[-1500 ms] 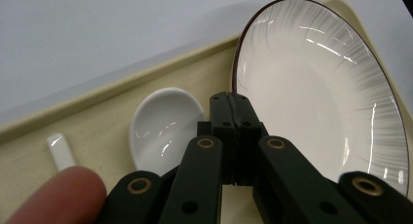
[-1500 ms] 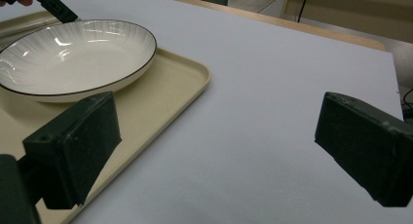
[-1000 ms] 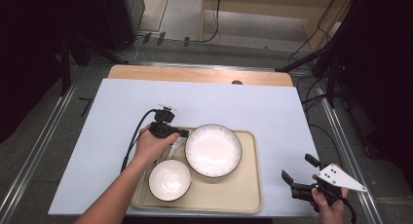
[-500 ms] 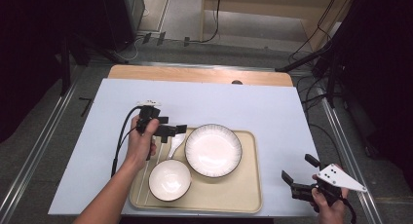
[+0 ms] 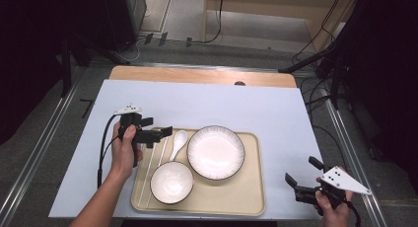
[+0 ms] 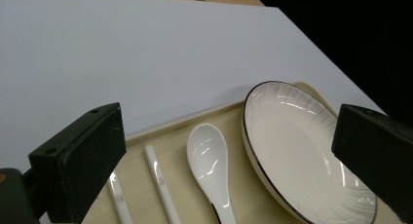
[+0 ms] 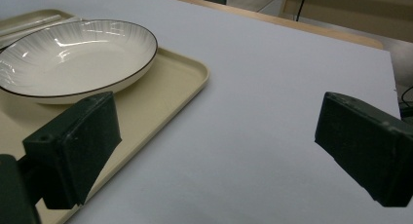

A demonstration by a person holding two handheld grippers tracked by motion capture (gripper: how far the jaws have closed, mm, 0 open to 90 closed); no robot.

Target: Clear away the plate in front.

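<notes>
**Left hand-held gripper stands wide over the spoon on the tray**

One tray [image 5: 246, 197], beige, lies on the white-covered desk [image 5: 222, 103] close to its near edge. In it I count one wide plate [image 5: 216, 152] with a dark rim, one small bowl [image 5: 171, 182], one white spoon [image 5: 177, 142] and two white chopsticks [image 5: 152, 160]. The plate sits toward the tray's far right, the bowl in front of it toward the near left. The spoon lies between the chopsticks and the plate, its scoop pointing at the tray's far edge and its handle running back to the bowl. The chopsticks lie side by side along the tray's left edge. Plate and bowl both look empty.

The left hand-held gripper [image 5: 165, 133] is held above the tray's far left corner, its jaws having just been opening; they now stand wide apart with nothing between them. The spoon lies just beyond and below them, untouched; in the left gripper view the spoon [image 6: 210, 160] shows between the two black jaws, with the chopsticks beside it.

The right hand-held gripper [image 5: 301, 175] rests off the tray by the desk's near right corner, jaws apart and holding nothing, well away from the spoon.
</notes>
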